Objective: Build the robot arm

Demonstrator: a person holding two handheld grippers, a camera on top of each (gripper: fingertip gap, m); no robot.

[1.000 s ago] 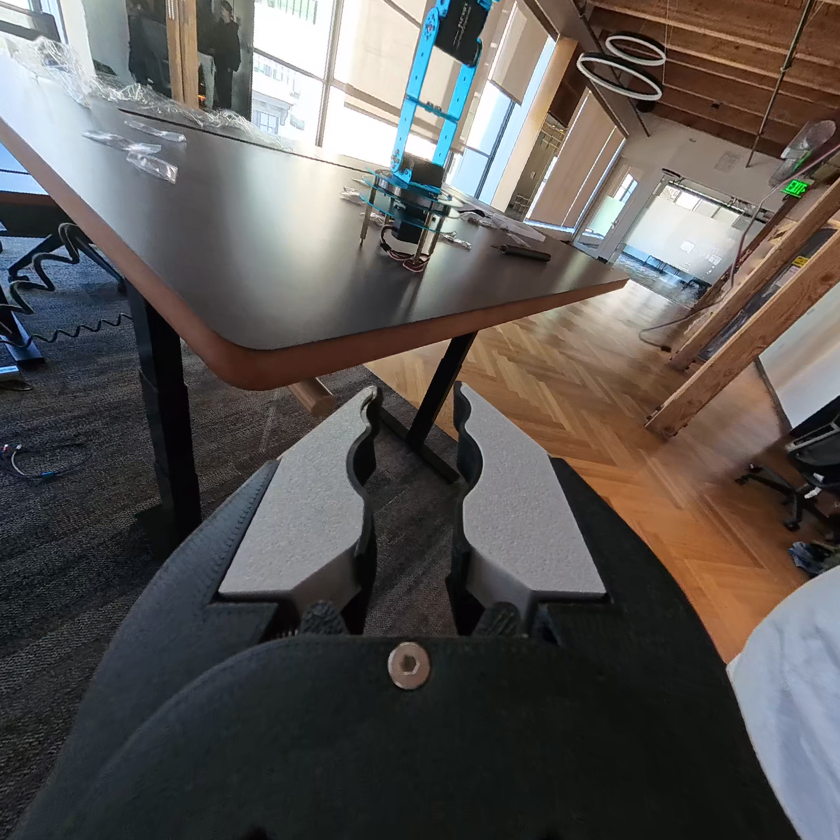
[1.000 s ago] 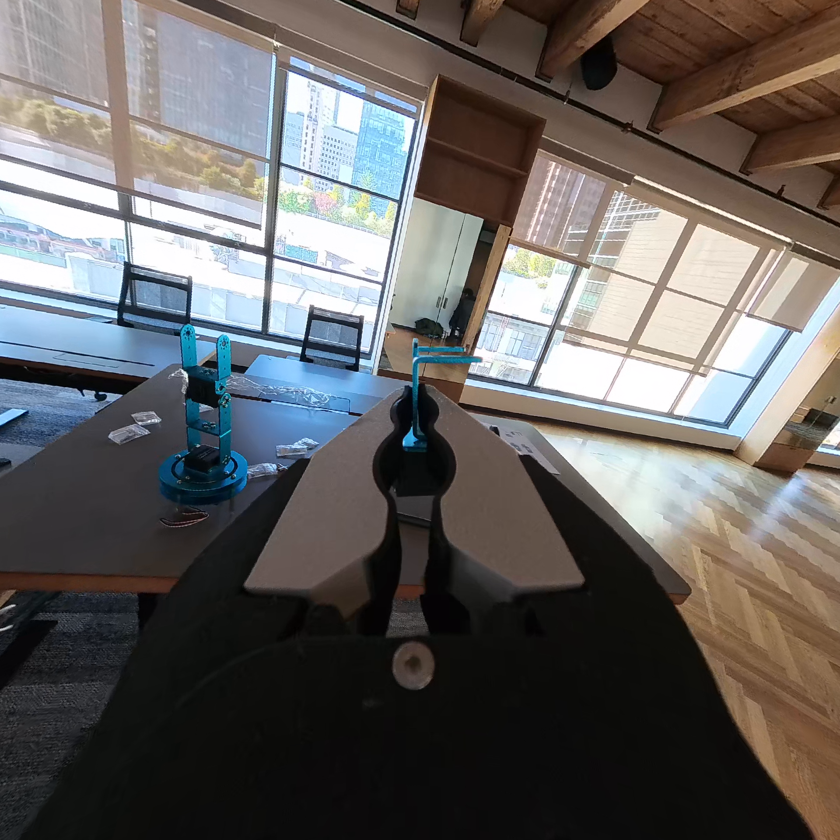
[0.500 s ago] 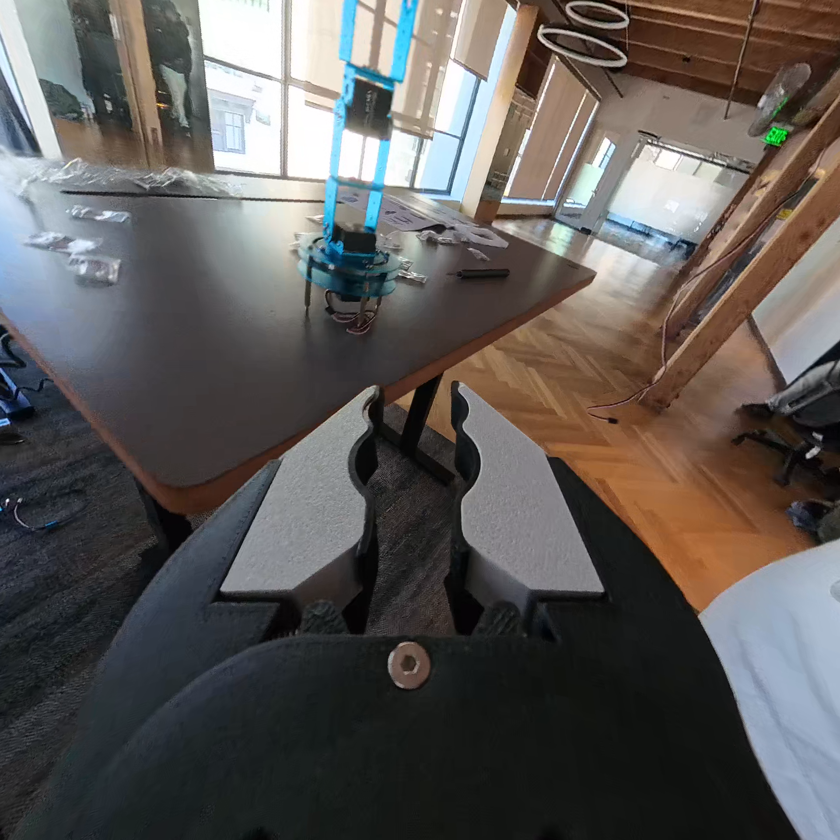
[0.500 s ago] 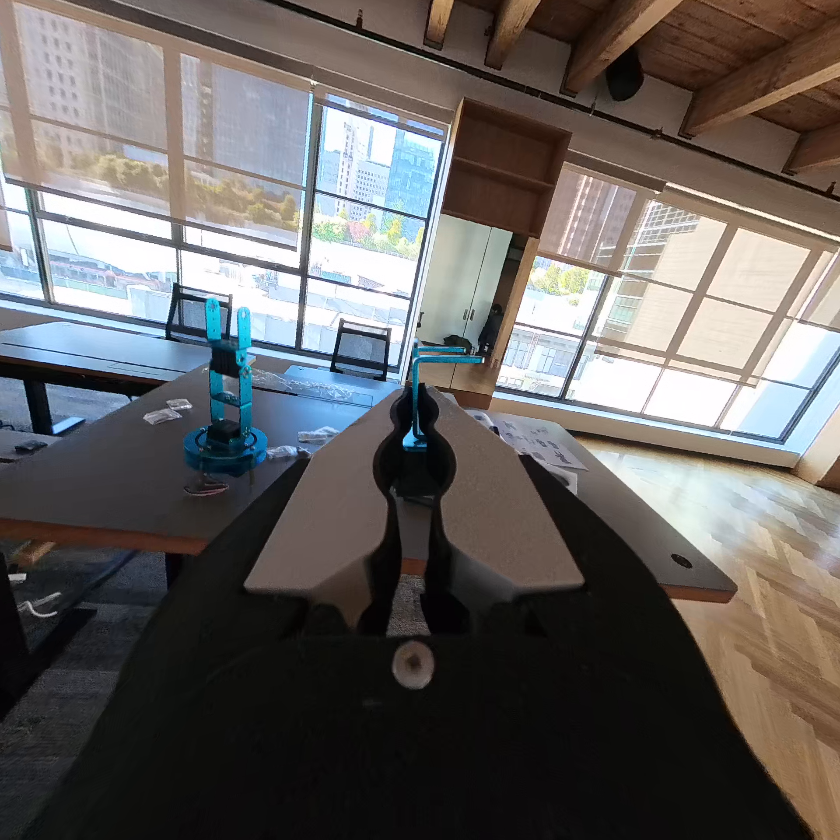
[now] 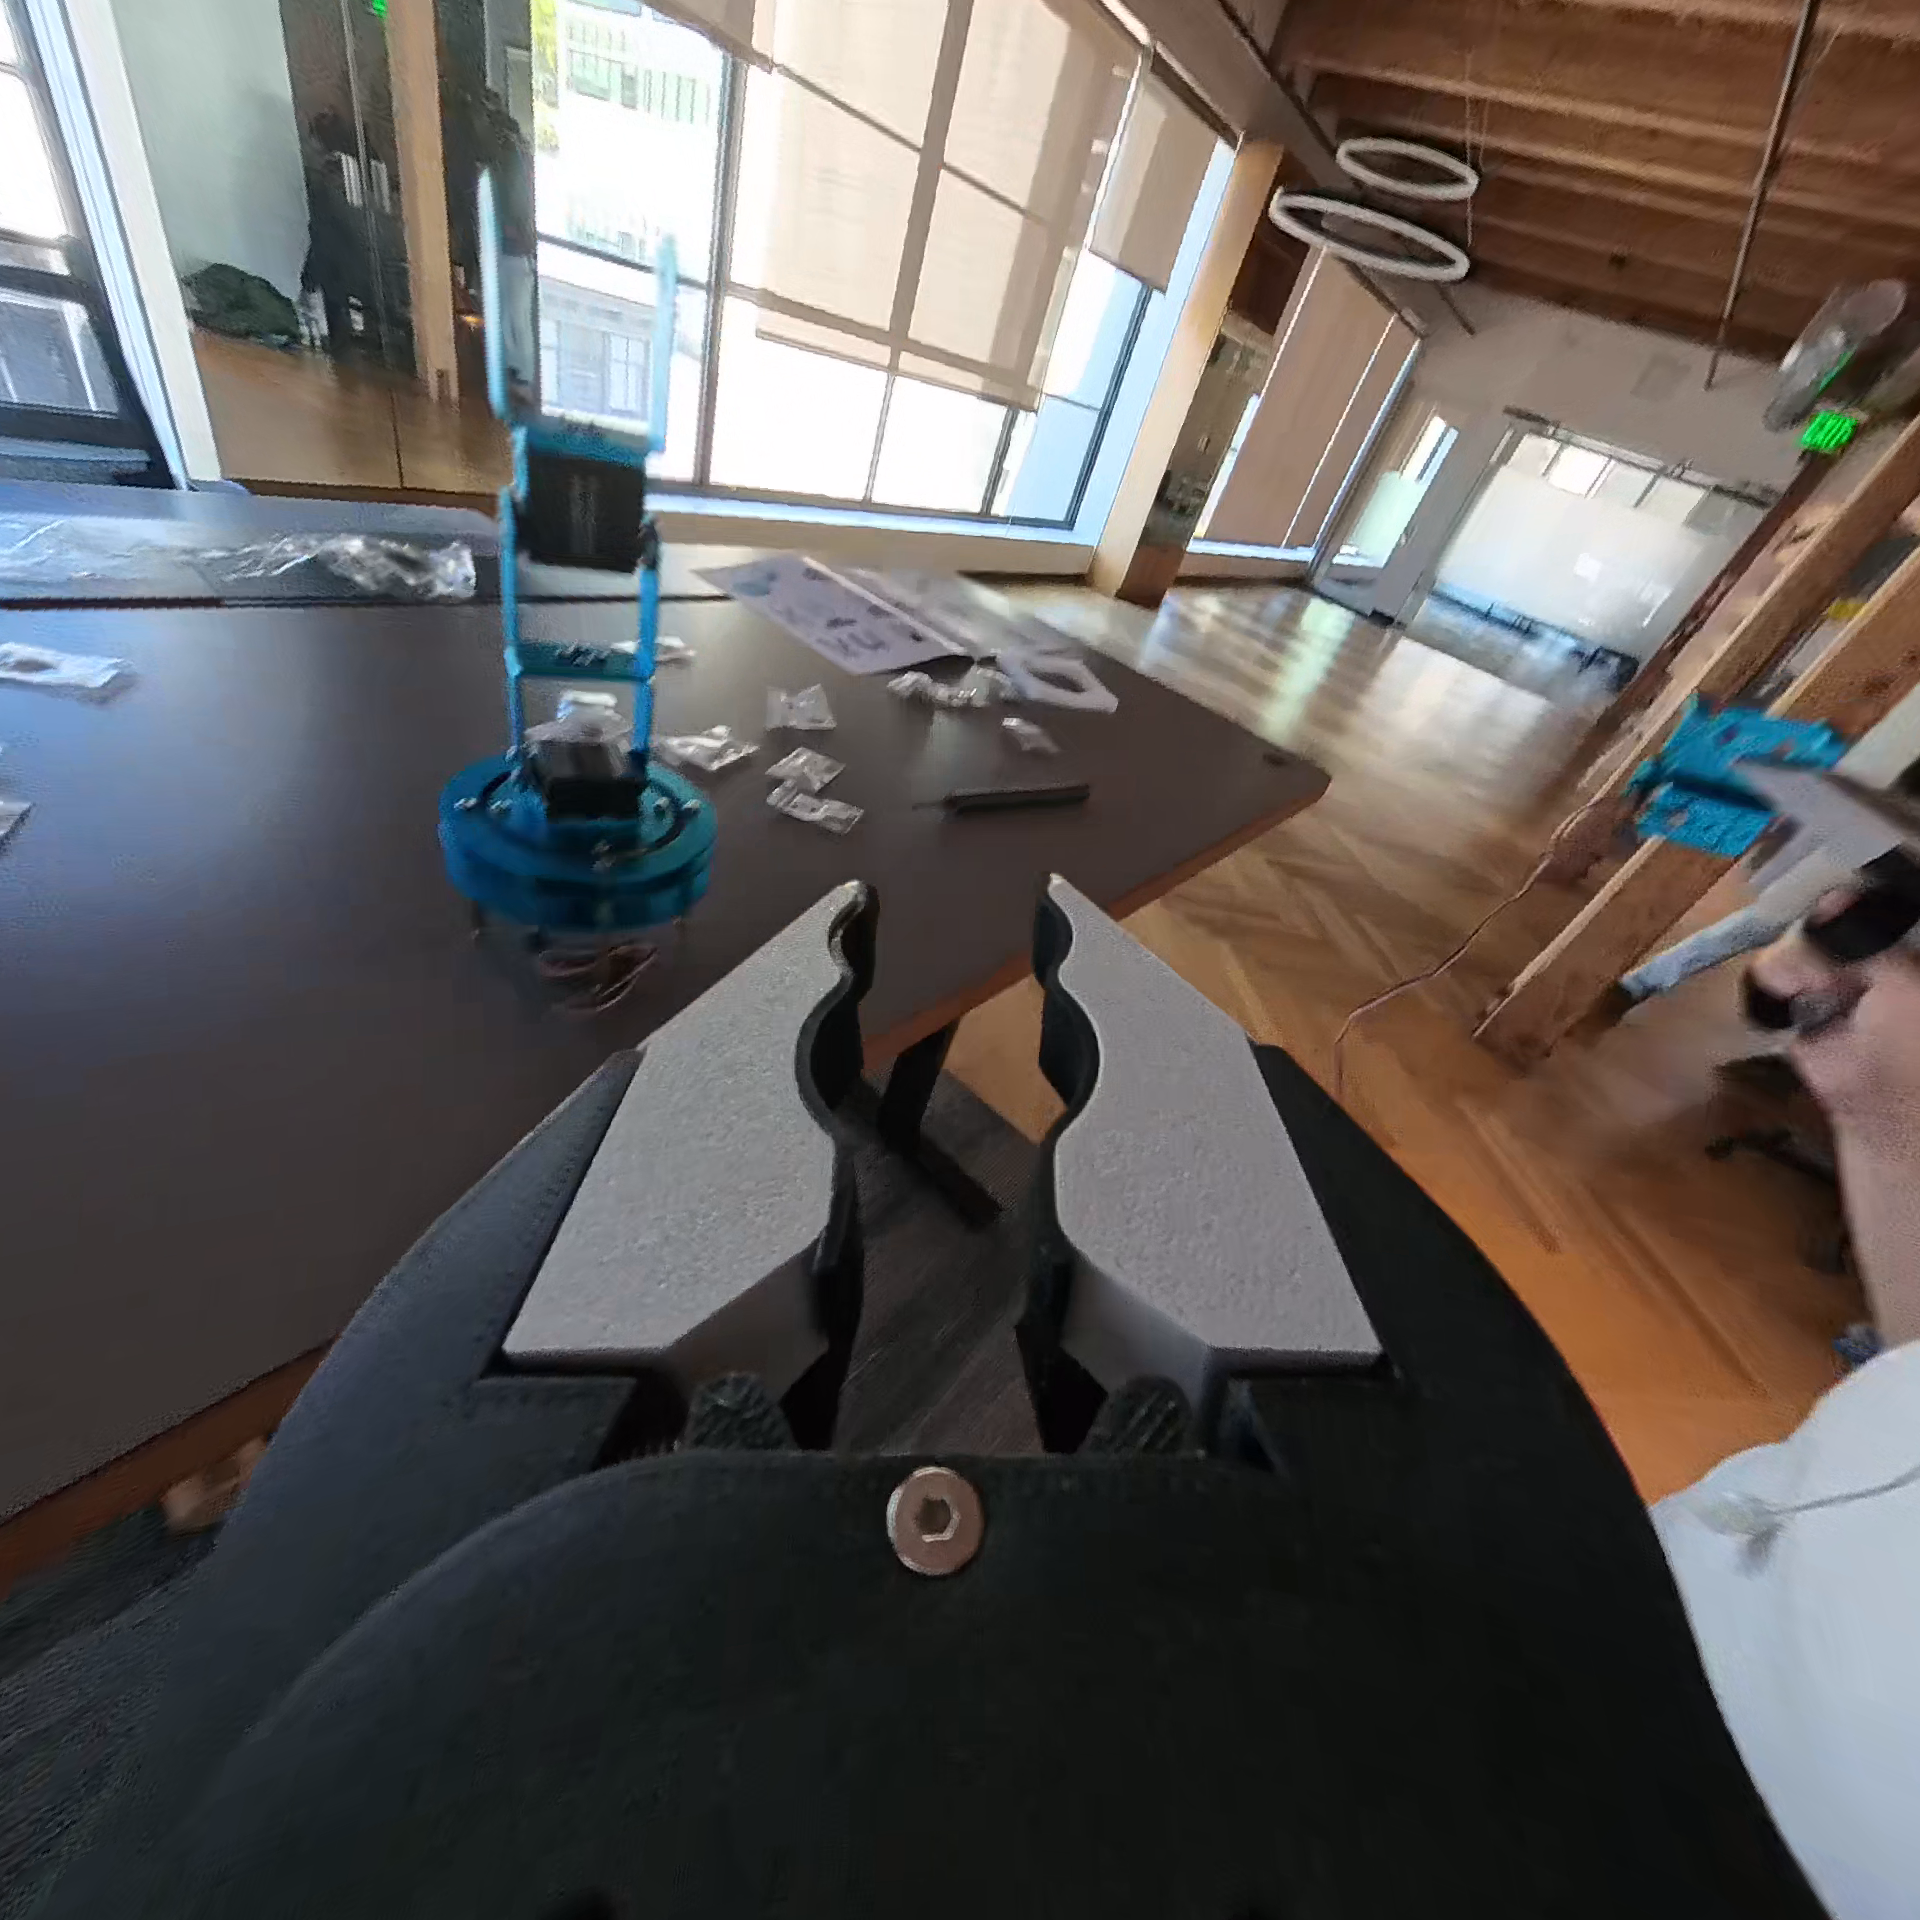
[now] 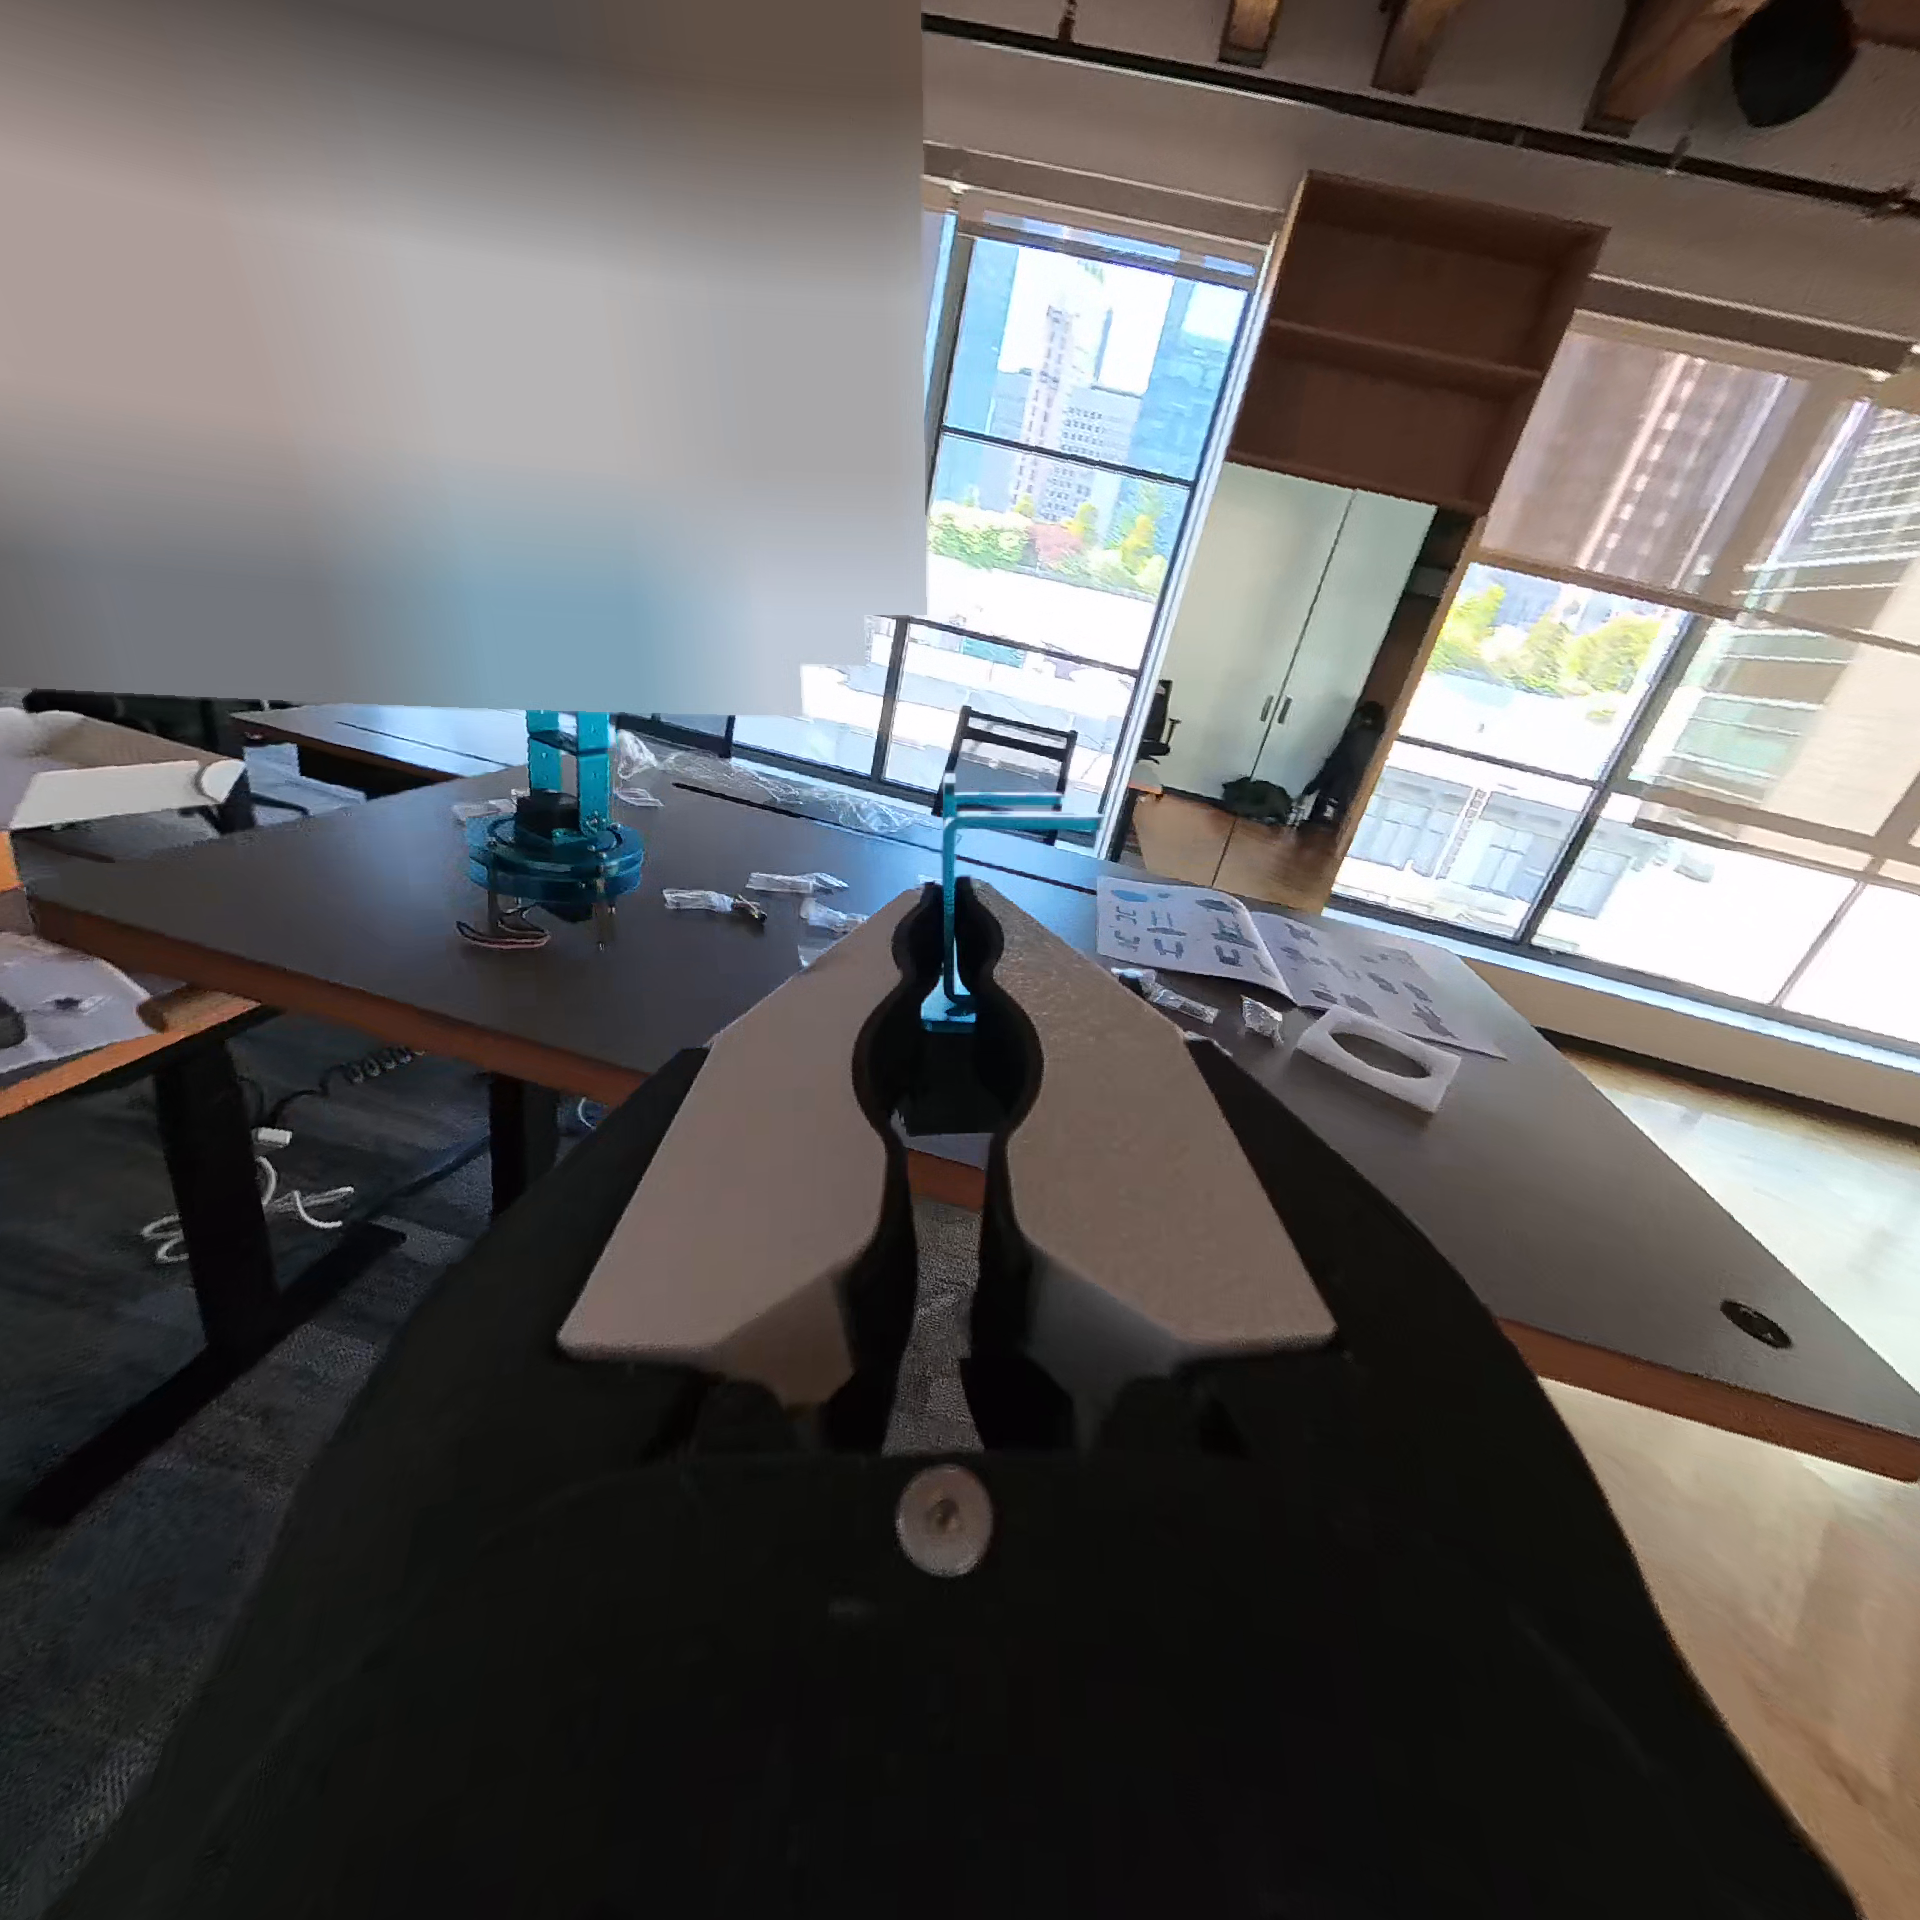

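Observation:
A blue robot-arm kit [image 5: 577, 790] with a round base and two upright blue bars stands on the dark table [image 5: 260, 1039]; it also shows in the right wrist view [image 6: 556, 842]. My left gripper [image 5: 951, 914] is open and empty, in the air over the table's near edge, right of the kit. My right gripper [image 6: 945, 899] is shut on a thin blue metal bracket [image 6: 977, 862] that sticks up and bends to the right. In the left wrist view that bracket [image 5: 1714, 774] shows at the far right with the right gripper's tip.
Small clear bags of parts [image 5: 810, 774], a black tool [image 5: 1018, 798], an open instruction sheet [image 6: 1278, 945] and a white foam frame [image 6: 1377, 1060] lie on the table. A person's hand [image 5: 1860, 1049] and white sleeve are at right. Wooden floor and posts lie beyond. Spacing between my two grippers at the tips: around 45 cm. The blue robot-arm kit [image 5: 577, 790] is about 25 cm from my left fingertips. My right wrist view [image 6: 529, 808] looks at it from another angle.
Both grippers rose and swung; the table and kit sit lower and nearer in the views. The right gripper and its bracket came into the left wrist view. Both grips are unchanged.

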